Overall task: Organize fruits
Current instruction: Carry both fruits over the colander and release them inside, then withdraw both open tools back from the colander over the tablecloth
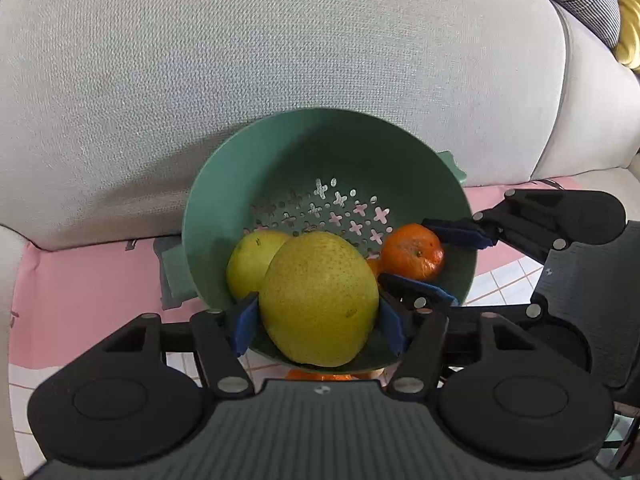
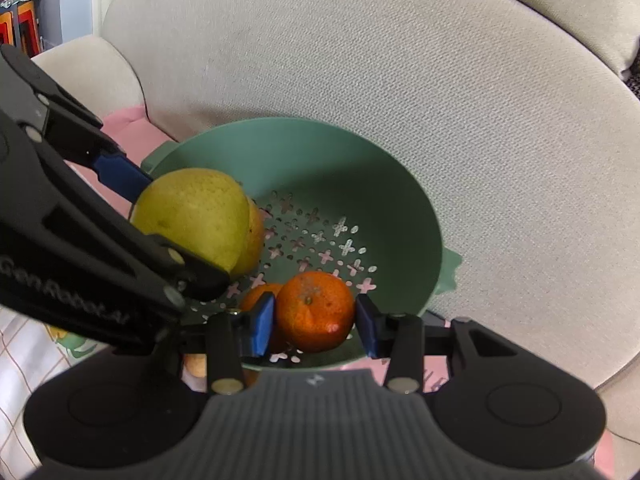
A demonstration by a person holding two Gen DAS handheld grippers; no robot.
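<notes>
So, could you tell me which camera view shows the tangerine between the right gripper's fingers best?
The right wrist view: the tangerine sits centred and close between the right gripper pads, stem end visible. The left wrist view shows it smaller, off to the side.

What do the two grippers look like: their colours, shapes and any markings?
Both the left gripper and the right gripper are matte black plastic. Each has a ribbed grey body with a small round emblem, two round black housings, linkage bars with silver rivets, and blue pads on the fingers. The right view shows pale "GenRobot.AI" lettering on the left gripper's side. No cables or sleeves are visible.

Colander (image 1: 248, 168) rear free, front fruit-crowded
</notes>
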